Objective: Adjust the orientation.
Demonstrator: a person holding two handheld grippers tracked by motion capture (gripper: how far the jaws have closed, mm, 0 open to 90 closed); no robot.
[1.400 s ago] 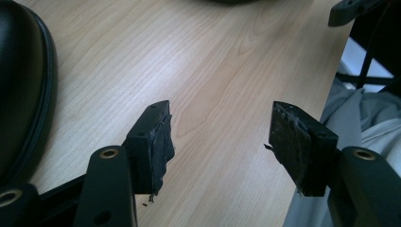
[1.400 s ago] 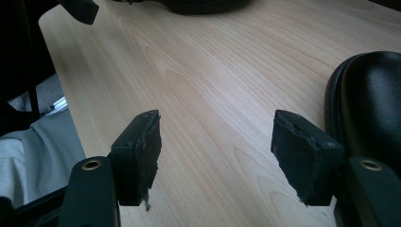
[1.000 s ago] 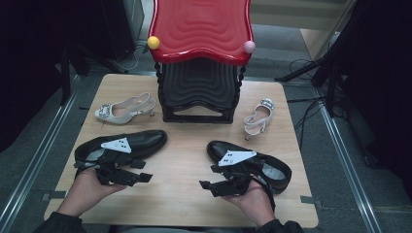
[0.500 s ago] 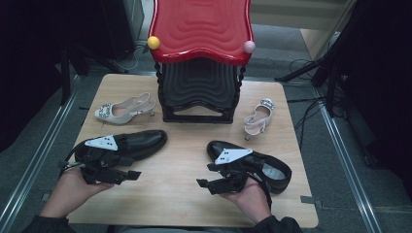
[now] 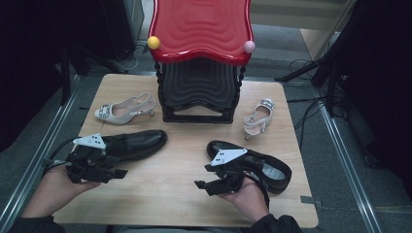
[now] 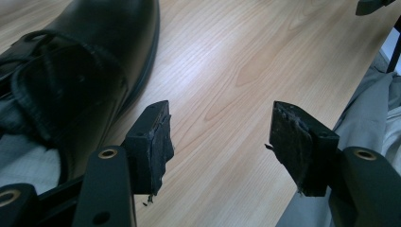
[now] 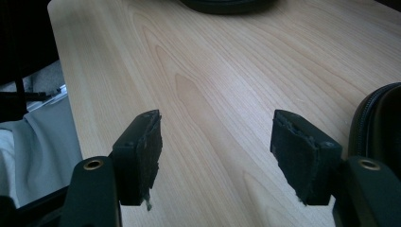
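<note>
Two black leather lace-up shoes lie on the wooden table (image 5: 165,194). The left shoe (image 5: 136,143) points right, and my left gripper (image 5: 118,173) sits over its heel end, open, holding nothing. In the left gripper view that shoe (image 6: 85,56) lies just left of the open left gripper (image 6: 220,127). The right shoe (image 5: 265,167) lies at the front right. Beside its toe my right gripper (image 5: 200,186) stands open and points left. In the right gripper view the open right gripper (image 7: 217,137) has bare wood between its fingers, with the shoe's edge (image 7: 378,118) at the right.
A red-topped tiered black stand (image 5: 201,29) stands at the back centre. A pale slingback heel (image 5: 124,109) lies to its left and a matching one (image 5: 257,116) to its right. Metal rails and cables run along the table's sides.
My left gripper has drifted a little left toward the table's edge. The right gripper has shifted slightly left. Both stay open, and the shoes have not moved.
</note>
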